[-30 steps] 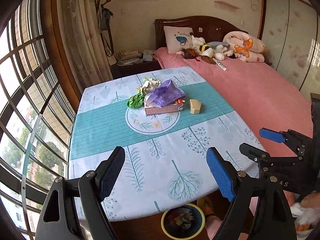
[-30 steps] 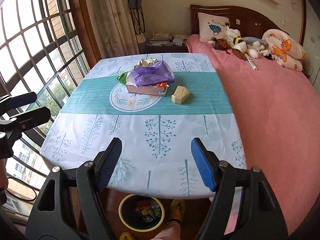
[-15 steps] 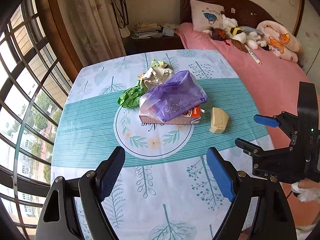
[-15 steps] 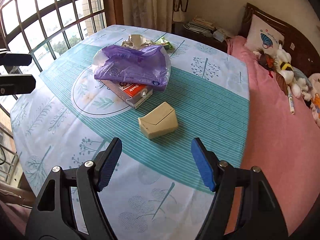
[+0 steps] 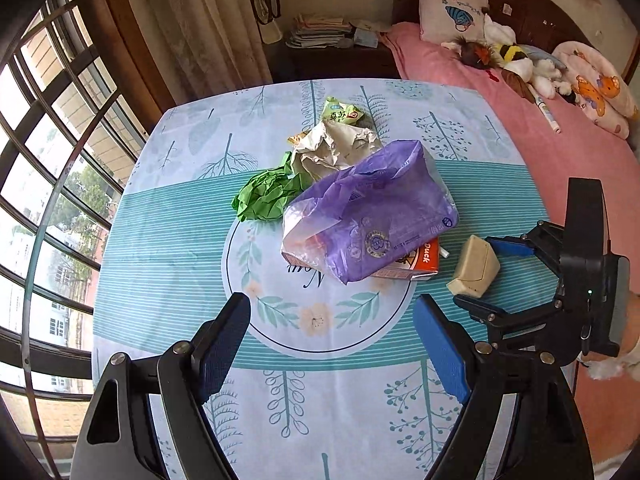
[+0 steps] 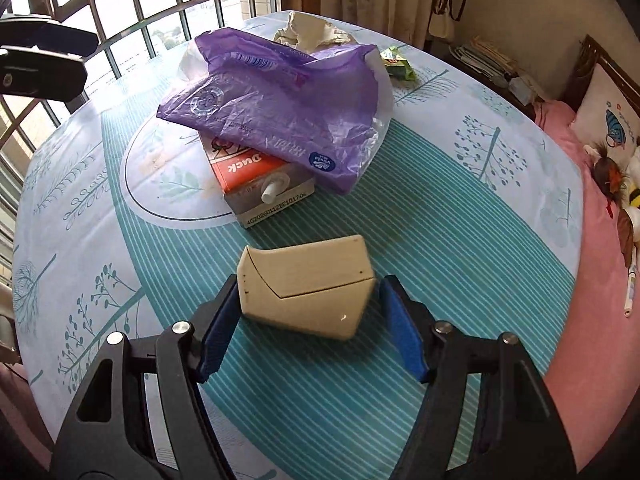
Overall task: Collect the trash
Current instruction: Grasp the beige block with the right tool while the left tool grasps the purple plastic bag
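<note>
A trash pile lies mid-table: a purple plastic bag [image 5: 368,216] draped over an orange drink carton [image 6: 256,176], crumpled beige paper [image 5: 336,148], a green paper wad [image 5: 266,196] and a green snack wrapper [image 5: 342,112]. A beige box [image 6: 308,288] lies on its side just right of the carton. My right gripper [image 6: 310,286] is open and low on the cloth, one finger on each side of the box; its left pad [image 6: 218,328] looks close against the box and a small gap shows at the right. My left gripper [image 5: 332,344] hangs open above the table, short of the pile.
The table wears a blue leaf-print cloth [image 5: 168,240]. A pink bed [image 5: 560,152] with pillows and plush toys runs along the right. A barred window [image 5: 40,160] lies to the left. A dark nightstand with stacked papers [image 5: 320,32] stands behind the table.
Both grippers have moved forward over the table toward the pile. The right one dropped down around the beige box. The bin under the table edge has left the view.
</note>
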Available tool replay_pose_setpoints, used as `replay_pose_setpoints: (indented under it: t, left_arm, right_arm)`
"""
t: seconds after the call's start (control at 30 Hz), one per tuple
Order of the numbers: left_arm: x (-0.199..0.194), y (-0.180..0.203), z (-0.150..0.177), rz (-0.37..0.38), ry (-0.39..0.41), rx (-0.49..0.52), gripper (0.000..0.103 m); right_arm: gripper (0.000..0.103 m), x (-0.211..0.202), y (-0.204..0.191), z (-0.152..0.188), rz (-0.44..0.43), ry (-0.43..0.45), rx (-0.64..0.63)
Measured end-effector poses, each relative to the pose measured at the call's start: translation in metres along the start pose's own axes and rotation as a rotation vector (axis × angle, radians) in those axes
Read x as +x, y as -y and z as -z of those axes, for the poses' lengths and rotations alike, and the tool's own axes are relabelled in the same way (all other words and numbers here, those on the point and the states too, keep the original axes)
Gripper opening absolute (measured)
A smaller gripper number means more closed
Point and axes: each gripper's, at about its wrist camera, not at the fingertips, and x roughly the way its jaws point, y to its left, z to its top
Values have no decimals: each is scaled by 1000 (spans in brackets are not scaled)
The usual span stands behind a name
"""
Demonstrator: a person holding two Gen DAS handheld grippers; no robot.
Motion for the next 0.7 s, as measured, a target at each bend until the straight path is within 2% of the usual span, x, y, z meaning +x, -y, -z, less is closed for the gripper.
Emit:
replay_pose_setpoints:
  t: [0.07, 0.2, 0.3, 0.43, 0.5, 0.57, 0.7]
  left_arm:
    - [2, 1, -10, 3, 0, 29, 85]
    - [9, 9, -30, 54, -29, 121, 85]
    - [18, 21, -44, 89, -50, 233, 85]
    - [40, 36, -60, 61, -70, 403, 85]
    - [53, 40, -66, 53, -103, 467, 85]
    - [64, 43, -71, 81, -144, 511, 85]
    - [88, 45, -78, 102, -226, 536, 85]
  right_arm:
    - [60, 4, 2, -2, -5, 5, -8]
    - [59, 9, 7, -11, 12, 1, 29]
    - [59, 8, 17, -15, -15, 8, 101]
    - [59, 3, 30, -10, -54, 21, 189]
    - [59, 2, 33, -7, -54, 29, 206]
    - [59, 3, 36, -6, -54, 33, 219]
    - [59, -3, 33, -2, -54, 44, 248]
